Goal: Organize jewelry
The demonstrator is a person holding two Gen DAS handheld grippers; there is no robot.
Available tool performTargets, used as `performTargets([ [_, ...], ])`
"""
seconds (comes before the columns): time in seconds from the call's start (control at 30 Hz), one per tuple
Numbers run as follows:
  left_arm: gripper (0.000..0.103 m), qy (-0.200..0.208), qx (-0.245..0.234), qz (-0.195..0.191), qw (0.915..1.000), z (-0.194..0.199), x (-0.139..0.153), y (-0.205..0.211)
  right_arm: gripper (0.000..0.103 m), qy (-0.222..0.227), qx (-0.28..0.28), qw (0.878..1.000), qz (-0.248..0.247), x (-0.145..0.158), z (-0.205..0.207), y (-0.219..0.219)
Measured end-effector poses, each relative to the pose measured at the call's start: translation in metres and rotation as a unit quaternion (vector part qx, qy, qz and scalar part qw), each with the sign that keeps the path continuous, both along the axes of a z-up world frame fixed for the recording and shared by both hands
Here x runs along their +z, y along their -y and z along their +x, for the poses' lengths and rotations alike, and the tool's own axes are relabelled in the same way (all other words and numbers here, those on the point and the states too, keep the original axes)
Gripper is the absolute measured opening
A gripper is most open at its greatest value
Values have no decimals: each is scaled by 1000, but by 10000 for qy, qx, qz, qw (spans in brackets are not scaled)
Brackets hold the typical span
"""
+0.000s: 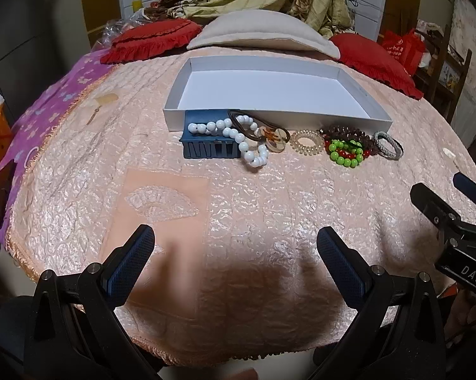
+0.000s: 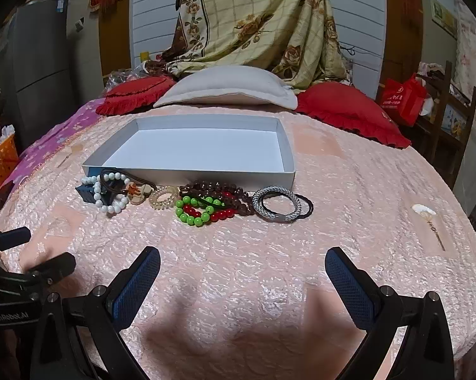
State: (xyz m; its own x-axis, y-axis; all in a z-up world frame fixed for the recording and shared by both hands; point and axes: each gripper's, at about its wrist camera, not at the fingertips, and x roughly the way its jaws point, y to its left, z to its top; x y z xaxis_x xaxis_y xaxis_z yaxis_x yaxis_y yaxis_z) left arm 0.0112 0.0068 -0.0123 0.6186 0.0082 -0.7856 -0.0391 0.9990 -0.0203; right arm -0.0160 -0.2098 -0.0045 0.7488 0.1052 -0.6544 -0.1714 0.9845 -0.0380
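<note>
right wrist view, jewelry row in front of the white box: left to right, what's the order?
blue comb → white bead bracelet → wooden pendant → clear coil hair tie → green and red bead bracelet → silver mesh bangle. Dark brown beads overlap the green and red ones, so left out.

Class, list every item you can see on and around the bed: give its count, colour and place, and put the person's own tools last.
box: 1, white, open, mid-bed, nothing inside
small slotted box: 1, blue, against the white box's near wall, left end
bead bracelet: 1, white, draped over the blue box
pendant on cord: 1, tan with brown cord, right of the blue box
coil hair tie: 1, clear amber, right of the pendant
bead bracelets: a pile, green, red, dark brown
rope bracelet: 1, silver-grey, right end of the row
hair ties: black, thin, under the rope bracelet
cushions: 2, red, flanking a beige pillow
left gripper: jaws open
right gripper: jaws open
</note>
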Motion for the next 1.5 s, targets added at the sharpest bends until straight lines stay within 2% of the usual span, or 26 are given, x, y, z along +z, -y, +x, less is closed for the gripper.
performTargets([
  [0.1,102,-41,8,61,10000,1,-3,1,103,25,-2,10000,-27,1,-1,0],
  [0.23,102,-49,3,-48,10000,4,-4,2,103,125,-50,9999,-55,3,-5,3],
  [0.37,102,275,55,-272,9992,14,7,0,103,235,-215,9990,-323,2,-12,3],
  [0.53,102,676,-403,-418,9960,25,13,4,103,367,-160,9977,-548,1,-29,9],
  [0.63,102,884,-497,-338,9943,21,10,4,103,362,-295,9972,-576,1,-29,16],
  [0.8,102,831,-527,-647,9930,21,7,-3,103,345,-410,9973,-499,2,-27,16],
  [1.03,102,724,-252,-463,9960,21,3,-15,103,247,-139,9981,-546,-5,-23,1],
  [1.17,102,548,100,-367,9978,23,-6,-35,103,143,-59,9993,-348,-8,-17,-2],
  [1.3,102,492,225,-318,9980,23,-10,-44,103,-54,51,9999,-107,-7,-4,-7],
  [1.5,102,412,238,-432,9979,21,-11,-51,103,183,478,9985,-198,18,11,-13],
])
